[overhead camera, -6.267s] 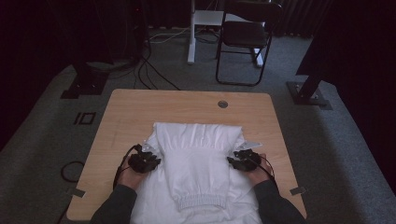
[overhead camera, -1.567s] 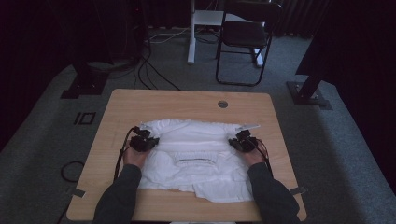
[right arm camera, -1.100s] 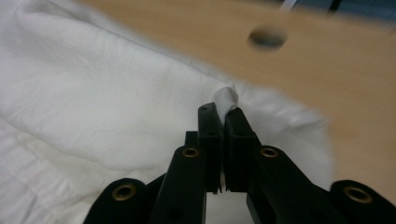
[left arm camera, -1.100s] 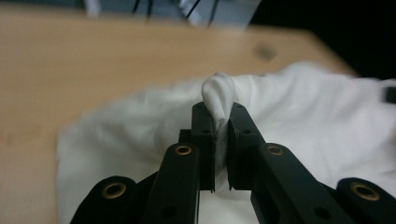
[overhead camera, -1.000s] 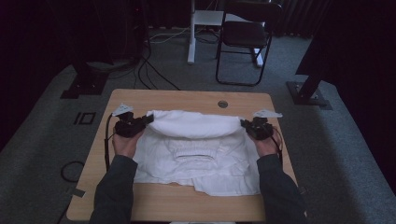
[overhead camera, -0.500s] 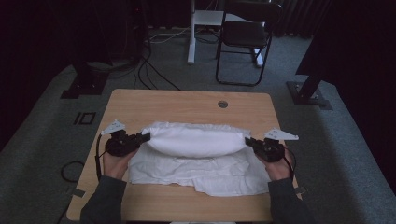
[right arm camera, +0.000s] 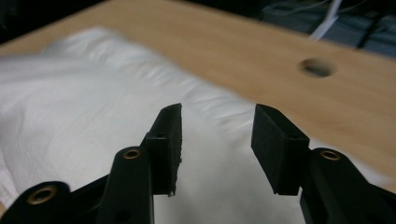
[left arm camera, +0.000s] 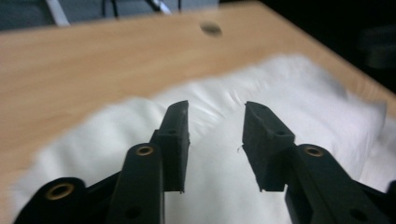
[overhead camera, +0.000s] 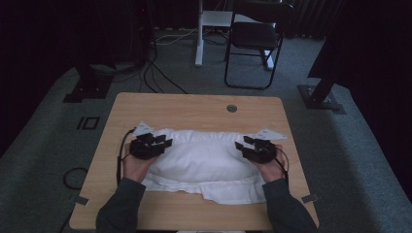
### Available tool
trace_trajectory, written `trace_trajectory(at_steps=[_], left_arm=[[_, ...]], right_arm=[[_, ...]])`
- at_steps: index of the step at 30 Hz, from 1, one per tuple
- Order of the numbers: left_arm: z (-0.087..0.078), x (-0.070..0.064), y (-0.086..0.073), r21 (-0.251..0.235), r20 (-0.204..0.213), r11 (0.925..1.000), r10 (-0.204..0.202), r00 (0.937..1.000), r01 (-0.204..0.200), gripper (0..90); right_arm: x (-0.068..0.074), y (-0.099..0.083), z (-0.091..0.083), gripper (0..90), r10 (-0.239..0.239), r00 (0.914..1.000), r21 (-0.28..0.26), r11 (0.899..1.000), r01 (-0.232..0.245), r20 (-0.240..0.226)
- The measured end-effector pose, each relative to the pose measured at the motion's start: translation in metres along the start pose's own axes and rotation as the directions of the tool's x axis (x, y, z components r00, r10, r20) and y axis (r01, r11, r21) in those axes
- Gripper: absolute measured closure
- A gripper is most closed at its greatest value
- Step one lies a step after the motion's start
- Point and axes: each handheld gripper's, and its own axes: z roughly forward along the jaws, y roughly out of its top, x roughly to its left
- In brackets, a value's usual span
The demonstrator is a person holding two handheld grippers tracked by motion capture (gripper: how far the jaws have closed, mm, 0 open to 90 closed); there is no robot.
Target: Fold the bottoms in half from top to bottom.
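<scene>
Since my left gripper [left arm camera: 215, 140] and right gripper [right arm camera: 215, 140] now stand spread, the folded white garment [overhead camera: 204, 158] lies released.

A folded white garment [overhead camera: 204, 162] lies across the middle of the wooden tabletop [overhead camera: 194, 109]. The left gripper [overhead camera: 163, 144] sits at its 9 o'clock end, the right gripper [overhead camera: 243, 148] at its 3 o'clock end. A round hole [overhead camera: 231, 108] lies toward 1 o'clock. A black chair [overhead camera: 255, 39] stands beyond at 12.
</scene>
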Motion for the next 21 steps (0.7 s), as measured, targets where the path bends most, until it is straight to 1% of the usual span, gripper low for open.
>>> trace_trajectory(at_steps=[1, 2, 3, 4, 5, 7, 9, 10, 11, 12, 13, 15, 16, 17, 18, 19, 20, 21], left_arm=[[0.019, -0.009, -0.016, 0.076, 0.003, 0.9968, 0.024, 0.9997, -0.024, 66.3], [0.025, -0.011, -0.023, 0.1, 0.001, 0.9947, 0.024, 0.9997, -0.023, 66.8], [0.025, -0.011, -0.023, 0.1, 0.001, 0.9947, 0.024, 0.9997, -0.023, 68.1], [0.034, -0.012, -0.036, 0.139, 0.01, 0.9901, 0.02, 0.9998, -0.021, 68.1], [0.037, -0.012, -0.044, 0.162, 0.0, 0.9864, 0.028, 0.9996, -0.028, 69.8], [0.042, -0.01, -0.056, 0.199, -0.006, 0.9796, 0.029, 0.9996, -0.027, 70.3], [0.042, -0.009, -0.064, 0.213, -0.02, 0.9768, 0.03, 0.9994, -0.025, 71.7], [0.041, -0.009, -0.068, 0.22, -0.03, 0.9751, 0.038, 0.9988, -0.031, 71.7], [0.038, -0.009, -0.071, 0.221, -0.041, 0.9744, 0.054, 0.9977, -0.043, 71.6], [0.036, -0.008, -0.074, 0.222, -0.048, 0.9739, 0.06, 0.9971, -0.048, 71.1], [0.031, -0.006, -0.076, 0.219, -0.059, 0.9748, 0.058, 0.9966, -0.044, 70.7], [0.021, -0.001, -0.078, 0.199, -0.102, 0.9796, 0.048, 0.9936, -0.027, 68.4], [0.017, 0.002, -0.079, 0.182, -0.145, 0.9832, 0.037, 0.9887, -0.01, 64.9], [0.011, 0.007, -0.08, 0.154, -0.172, 0.9879, 0.013, 0.9851, 0.013, 60.3], [0.006, 0.014, -0.08, 0.109, -0.186, 0.9925, -0.035, 0.982, 0.056, 56.6], [0.004, 0.017, -0.08, 0.095, -0.209, 0.9928, -0.052, 0.9765, 0.074, 52.6], [0.003, 0.02, -0.079, 0.09, -0.269, 0.993, -0.05, 0.9618, 0.077, 49.6], [0.003, 0.021, -0.079, 0.086, -0.293, 0.9932, -0.049, 0.9548, 0.078, 45.7]], right_arm=[[0.015, -0.011, 0.028, 53.0, -0.023, 0.9994, 0.082, 0.996, 0.025, -0.024], [0.02, -0.016, 0.035, 53.7, -0.034, 0.999, 0.109, 0.993, 0.037, -0.029], [0.02, -0.016, 0.035, 53.7, -0.034, 0.999, 0.109, 0.993, 0.037, -0.029], [0.025, -0.022, 0.04, 54.3, -0.048, 0.9984, 0.134, 0.99, 0.052, -0.03], [0.031, -0.032, 0.046, 54.7, -0.074, 0.9968, 0.165, 0.983, 0.078, -0.03], [0.035, -0.041, 0.048, 55.4, -0.094, 0.9949, 0.189, 0.977, 0.099, -0.036], [0.036, -0.049, 0.047, 56.2, -0.099, 0.9947, 0.205, 0.973, 0.103, -0.03], [0.036, -0.051, 0.046, 56.5, -0.098, 0.9948, 0.211, 0.972, 0.102, -0.025], [0.035, -0.056, 0.045, 56.8, -0.096, 0.9952, 0.214, 0.972, 0.098, -0.019], [0.034, -0.06, 0.044, 57.0, -0.091, 0.9957, 0.221, 0.971, 0.092, -0.018], [0.033, -0.063, 0.043, 57.0, -0.086, 0.9961, 0.226, 0.97, 0.088, -0.021], [0.03, -0.07, 0.04, 57.0, -0.068, 0.9975, 0.222, 0.973, 0.071, -0.019], [0.028, -0.071, 0.038, 57.0, -0.06, 0.998, 0.219, 0.974, 0.063, -0.02], [0.027, -0.072, 0.037, 57.0, -0.052, 0.9984, 0.22, 0.974, 0.055, -0.019], [0.026, -0.072, 0.036, 56.9, -0.047, 0.9987, 0.218, 0.975, 0.05, -0.022], [0.026, -0.073, 0.037, 56.9, -0.041, 0.9988, 0.219, 0.975, 0.045, -0.025], [0.027, -0.073, 0.038, 56.8, -0.041, 0.9989, 0.219, 0.975, 0.045, -0.024], [0.028, -0.073, 0.039, 56.6, -0.046, 0.9988, 0.223, 0.974, 0.048, -0.015]])
